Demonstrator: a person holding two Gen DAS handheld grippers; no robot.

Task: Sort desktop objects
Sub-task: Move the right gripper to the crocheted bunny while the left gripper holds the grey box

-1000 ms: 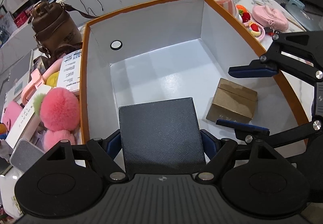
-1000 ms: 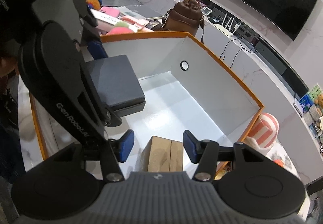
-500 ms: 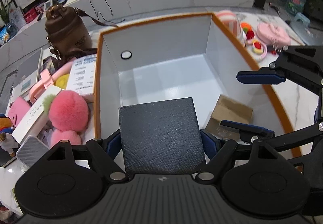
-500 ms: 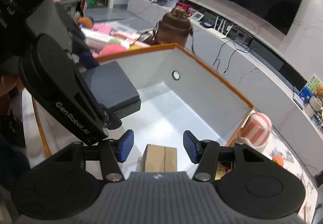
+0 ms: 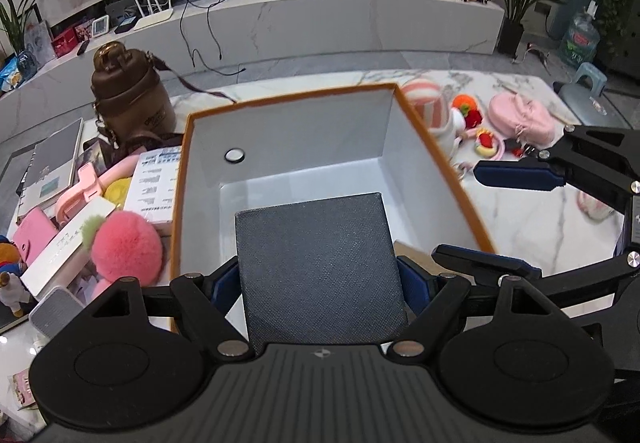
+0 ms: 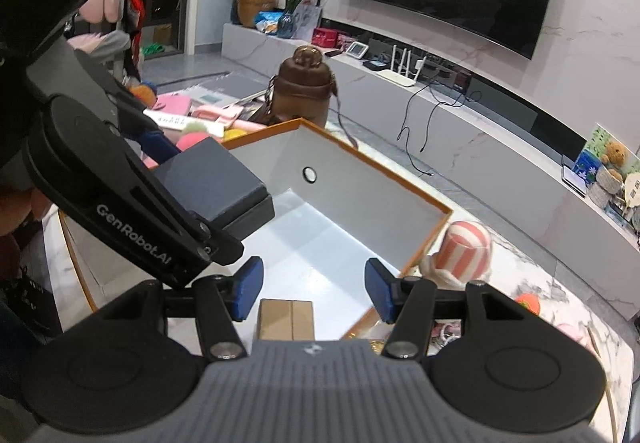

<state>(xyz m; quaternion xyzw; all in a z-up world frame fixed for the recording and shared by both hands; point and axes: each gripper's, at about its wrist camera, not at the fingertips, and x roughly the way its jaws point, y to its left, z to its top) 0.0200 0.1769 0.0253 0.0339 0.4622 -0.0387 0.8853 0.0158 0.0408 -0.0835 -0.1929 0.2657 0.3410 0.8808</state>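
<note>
A dark grey textured box (image 5: 320,263) is clamped between the blue pads of the left gripper (image 5: 320,279) and is held in the air over the near end of the big white box with the orange rim (image 5: 280,131); from the right wrist view the same grey box (image 6: 216,187) is seen well clear of the white floor of the container. The right gripper (image 6: 312,289) is seen with nothing between its pads, and its jaws are opening; in the left wrist view it is spotted off to the right, at the container's right wall (image 5: 508,223). A small brown cardboard box (image 6: 286,319) is left lying flat on the container floor, just below and between the right gripper's fingers but not touched by them. Outside the container, a brown bottle bag (image 5: 128,99) is parked beyond the left corner, a fluffy pink pom-pom (image 5: 124,247) and some pink cases are piled on the left, and a pink striped thing (image 6: 466,251) is set on the marble tabletop (image 5: 532,219) by the right corner.
</note>
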